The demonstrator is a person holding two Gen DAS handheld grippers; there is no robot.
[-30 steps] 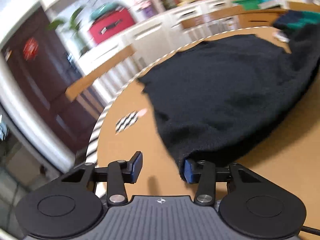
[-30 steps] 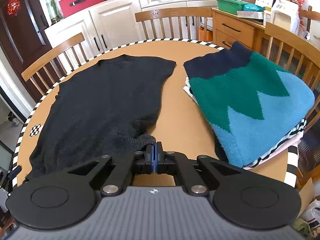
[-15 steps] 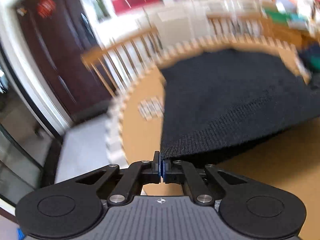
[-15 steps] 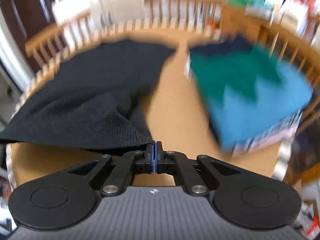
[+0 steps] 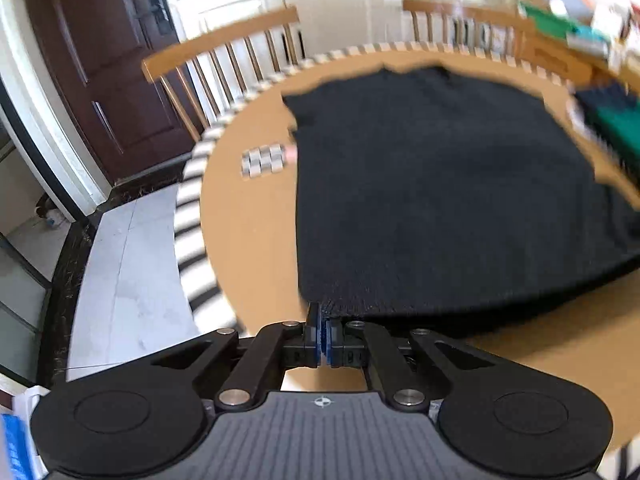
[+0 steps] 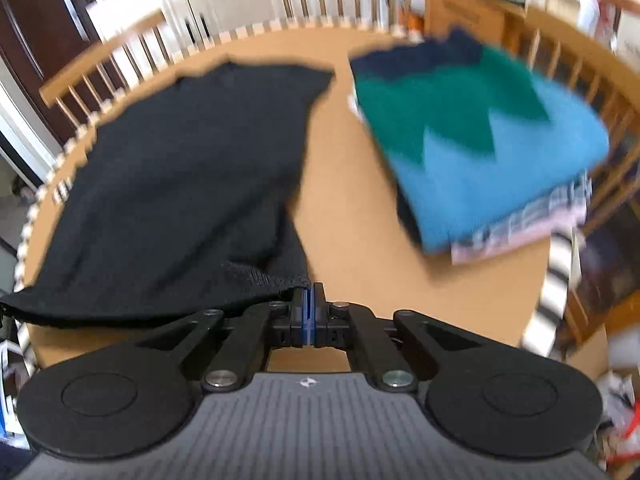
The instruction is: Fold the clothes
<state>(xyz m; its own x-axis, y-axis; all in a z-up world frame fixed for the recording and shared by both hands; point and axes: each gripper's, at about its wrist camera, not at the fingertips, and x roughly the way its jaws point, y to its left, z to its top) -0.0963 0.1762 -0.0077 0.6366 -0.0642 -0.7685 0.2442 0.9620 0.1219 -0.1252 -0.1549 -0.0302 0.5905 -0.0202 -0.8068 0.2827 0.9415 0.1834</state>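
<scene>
- Left gripper (image 5: 323, 334): clamped on the near hem corner of the black sweater (image 5: 440, 200), lower centre of frame.
- Right gripper (image 6: 308, 316): pinched tight on the opposite hem corner; garment body spread across the desk (image 6: 352, 216), left half of frame.
- Risk: knit slipping from thin corner pinches under uneven pull, giving a skewed fold.
- Risk: lifted hem dragging against the folded stack (image 6: 480, 140) at right.
- Writing: none legible; motion blur throughout.
</scene>
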